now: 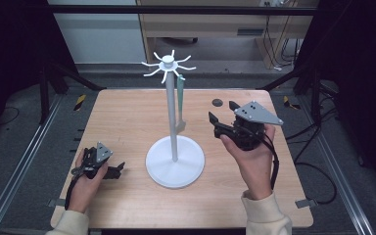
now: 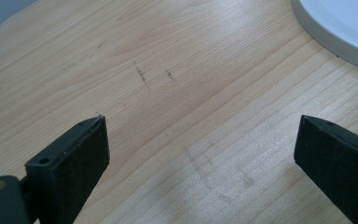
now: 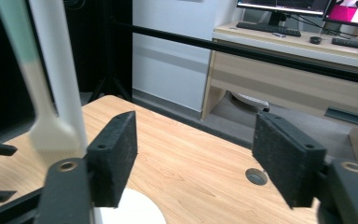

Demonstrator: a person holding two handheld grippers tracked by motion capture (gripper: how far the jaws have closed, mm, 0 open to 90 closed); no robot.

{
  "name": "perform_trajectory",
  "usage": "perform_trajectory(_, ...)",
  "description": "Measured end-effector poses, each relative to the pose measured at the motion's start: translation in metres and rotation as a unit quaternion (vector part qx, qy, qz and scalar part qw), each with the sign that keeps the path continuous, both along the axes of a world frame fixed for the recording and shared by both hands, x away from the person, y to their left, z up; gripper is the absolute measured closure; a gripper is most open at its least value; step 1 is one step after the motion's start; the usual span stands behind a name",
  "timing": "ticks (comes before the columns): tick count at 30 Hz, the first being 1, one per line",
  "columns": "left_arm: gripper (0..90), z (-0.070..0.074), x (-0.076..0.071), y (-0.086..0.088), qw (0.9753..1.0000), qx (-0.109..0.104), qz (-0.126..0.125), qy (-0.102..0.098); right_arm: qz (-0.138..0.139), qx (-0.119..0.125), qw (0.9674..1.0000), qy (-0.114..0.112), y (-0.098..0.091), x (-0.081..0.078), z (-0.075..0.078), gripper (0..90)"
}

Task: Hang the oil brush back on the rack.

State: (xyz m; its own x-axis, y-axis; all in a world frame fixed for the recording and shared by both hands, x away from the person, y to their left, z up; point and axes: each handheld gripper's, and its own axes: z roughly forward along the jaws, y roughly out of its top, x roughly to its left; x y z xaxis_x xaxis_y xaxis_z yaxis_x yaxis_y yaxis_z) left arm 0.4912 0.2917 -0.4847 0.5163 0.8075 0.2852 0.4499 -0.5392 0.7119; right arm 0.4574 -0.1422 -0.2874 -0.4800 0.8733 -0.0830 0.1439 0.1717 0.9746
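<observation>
The stand (image 1: pixel 175 122) sits at the middle of the table (image 1: pixel 127 117), its white round base (image 1: pixel 175 164) flat on the wood and its hooks (image 1: pixel 169 66) fanned out at the top. I note a green-handled spatula (image 1: pixel 180 105) hanging from one hook, beside the pole. My left gripper (image 1: pixel 108 170) rests low near the table's left front, jaws spread, nothing between them. My right gripper (image 1: pixel 223 112) is held above the table right of the stand, jaws spread and empty.
</observation>
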Motion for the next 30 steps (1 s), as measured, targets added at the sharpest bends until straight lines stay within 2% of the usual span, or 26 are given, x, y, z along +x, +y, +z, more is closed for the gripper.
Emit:
perform_trajectory(6, 2.7, 0.000, 0.000, 0.000, 1.0000, 0.000, -0.001, 0.000, -0.015, 0.002, 0.9999, 0.003, -0.003, 0.006, -0.005, 21.1)
perform_trajectory(14, 2.7, 0.000, 0.000, 0.000, 1.0000, -0.001, -0.001, -0.001, -0.051, -0.021, 0.9981, 0.026, -0.009, 0.019, -0.021, 10.2)
perform_trajectory(24, 2.7, 0.000, 0.000, 0.000, 1.0000, -0.001, -0.001, -0.001, -0.072, -0.032, 0.9954, 0.055, -0.027, 0.036, -0.047, 7.6)
perform_trajectory(27, 2.6, 0.000, 0.000, 0.000, 1.0000, -0.004, 0.000, -0.003, -0.077, -0.033, 0.9939, 0.072, -0.033, 0.041, -0.056, 7.1)
perform_trajectory(30, 2.6, 0.001, 0.000, 0.000, 1.0000, -0.004, 0.002, -0.003, -0.089, -0.031, 0.9927, 0.074, -0.039, 0.045, -0.064, 9.3)
